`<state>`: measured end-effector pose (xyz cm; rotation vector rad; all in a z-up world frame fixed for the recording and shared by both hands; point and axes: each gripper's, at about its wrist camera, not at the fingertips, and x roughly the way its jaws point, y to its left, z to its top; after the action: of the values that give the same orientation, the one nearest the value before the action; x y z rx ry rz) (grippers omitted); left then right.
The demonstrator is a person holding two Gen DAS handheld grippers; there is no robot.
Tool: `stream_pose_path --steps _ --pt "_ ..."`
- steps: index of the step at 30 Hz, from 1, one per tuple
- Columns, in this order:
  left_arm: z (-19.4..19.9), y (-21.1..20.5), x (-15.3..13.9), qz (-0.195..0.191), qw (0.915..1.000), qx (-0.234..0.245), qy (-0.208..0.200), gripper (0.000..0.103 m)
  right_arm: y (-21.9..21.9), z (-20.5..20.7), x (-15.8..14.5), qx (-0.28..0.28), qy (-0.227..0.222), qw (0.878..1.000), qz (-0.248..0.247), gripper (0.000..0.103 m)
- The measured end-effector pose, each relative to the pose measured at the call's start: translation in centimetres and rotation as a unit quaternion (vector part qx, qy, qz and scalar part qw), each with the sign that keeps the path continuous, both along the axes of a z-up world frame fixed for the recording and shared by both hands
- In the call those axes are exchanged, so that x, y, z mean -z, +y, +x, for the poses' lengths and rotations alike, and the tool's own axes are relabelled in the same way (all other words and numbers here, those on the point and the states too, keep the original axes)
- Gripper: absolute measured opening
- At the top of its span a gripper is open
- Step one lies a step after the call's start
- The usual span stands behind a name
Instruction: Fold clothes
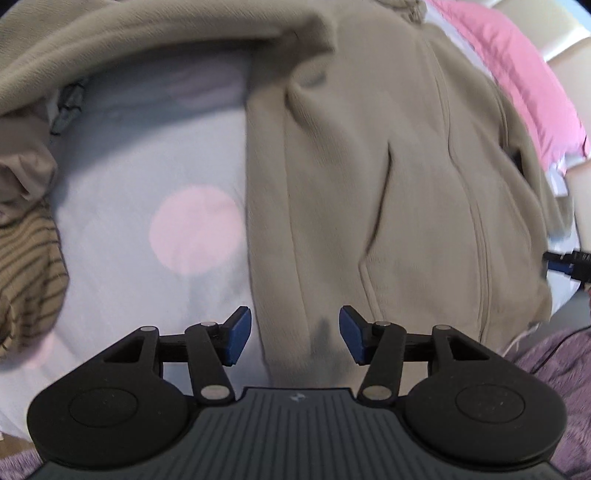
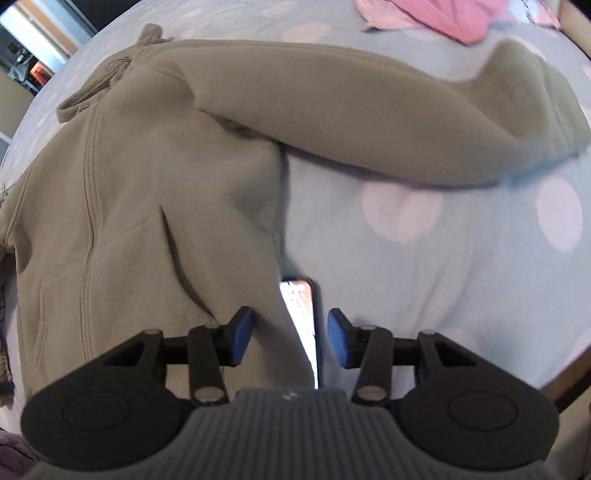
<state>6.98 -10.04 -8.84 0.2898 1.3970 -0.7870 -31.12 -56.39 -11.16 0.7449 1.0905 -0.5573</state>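
Note:
A beige zip-up hoodie [image 1: 369,184] lies flat, front up, on a pale blue sheet with pink dots [image 1: 147,184]. My left gripper [image 1: 295,338] is open over the hoodie's lower left hem edge, with nothing between its fingers. In the right wrist view the same hoodie [image 2: 155,192] spreads to the left, one sleeve [image 2: 369,110] stretched out to the right. My right gripper [image 2: 290,338] is open above the hoodie's right hem edge, where a lit phone [image 2: 304,325] lies partly under the cloth.
A pink garment [image 1: 517,74] lies beyond the hoodie, also seen as a pink garment [image 2: 443,14] at the top. A striped tan garment [image 1: 26,266] and more beige cloth [image 1: 22,166] are heaped at the left. A purple blanket [image 1: 554,369] covers the near edge.

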Motion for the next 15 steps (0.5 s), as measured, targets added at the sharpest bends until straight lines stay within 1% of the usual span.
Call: stream_pose_path --steps 6,8,10,12,13,15 --pt "-2.7 -1.4 0.9 0.039 0.9984 0.039 -0.012 0.044 0.5 -1.2 -0.2 0.018 0.004 1.0 0.0 0.049" --pt "-3.5 -2.2 1.3 0.052 0.9967 0.058 -0.025 0.044 0.6 -1.3 -0.1 0.019 0.003 1.0 0.0 0.049" --pt "-3.8 -2.8 1.5 0.051 0.9958 0.071 -0.025 0.042 0.6 -1.5 -0.1 0.02 0.003 1.0 0.0 0.05" --pt "-4.1 -3.4 1.9 0.053 0.9948 0.084 -0.024 0.03 0.5 -1.5 0.0 0.023 0.004 1.0 0.003 0.051" --pt "-4.2 -3.6 2.0 0.054 0.9942 0.09 -0.024 0.029 0.4 -1.6 0.1 0.025 0.005 1.0 0.004 0.051" --pt "-4.2 -3.7 1.7 0.046 0.9944 0.093 -0.023 0.02 0.2 -2.0 0.2 0.029 0.006 1.0 0.009 0.051"
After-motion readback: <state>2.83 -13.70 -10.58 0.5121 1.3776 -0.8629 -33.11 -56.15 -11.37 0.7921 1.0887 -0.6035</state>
